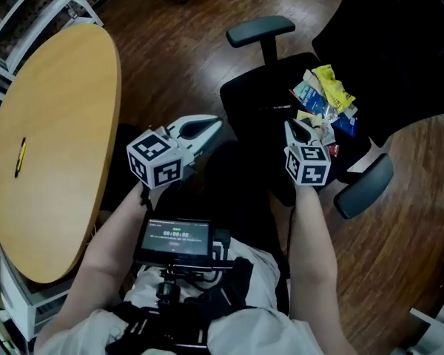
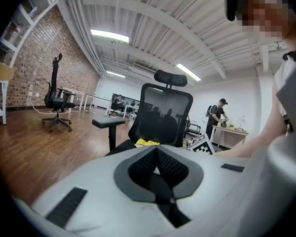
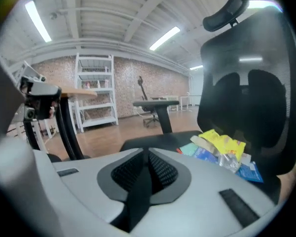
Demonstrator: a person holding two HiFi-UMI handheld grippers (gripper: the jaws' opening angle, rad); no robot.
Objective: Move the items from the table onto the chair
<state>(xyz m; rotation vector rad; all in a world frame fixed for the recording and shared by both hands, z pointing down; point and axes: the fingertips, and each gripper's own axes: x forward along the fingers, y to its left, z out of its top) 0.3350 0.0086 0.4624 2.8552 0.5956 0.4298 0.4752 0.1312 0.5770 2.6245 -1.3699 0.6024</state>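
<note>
Wooden flooring point(image 1: 170, 43) is being shared by a tan table point(image 1: 59, 124) at left and a black chair point(image 1: 259, 102) at right. Crumpled packets point(image 1: 325, 102) are being kept on the chair seat, while one small yellow item point(image 1: 19, 157) is being left on the table. Left gripper point(image 1: 216, 125) and right gripper point(image 1: 297, 129) are being held above the lap, each pinched together and empty, the right near the packets.

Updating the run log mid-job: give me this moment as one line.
left gripper: shut, empty | right gripper: shut, empty | chair: pile of packets on seat | table: yellow item on it
</note>
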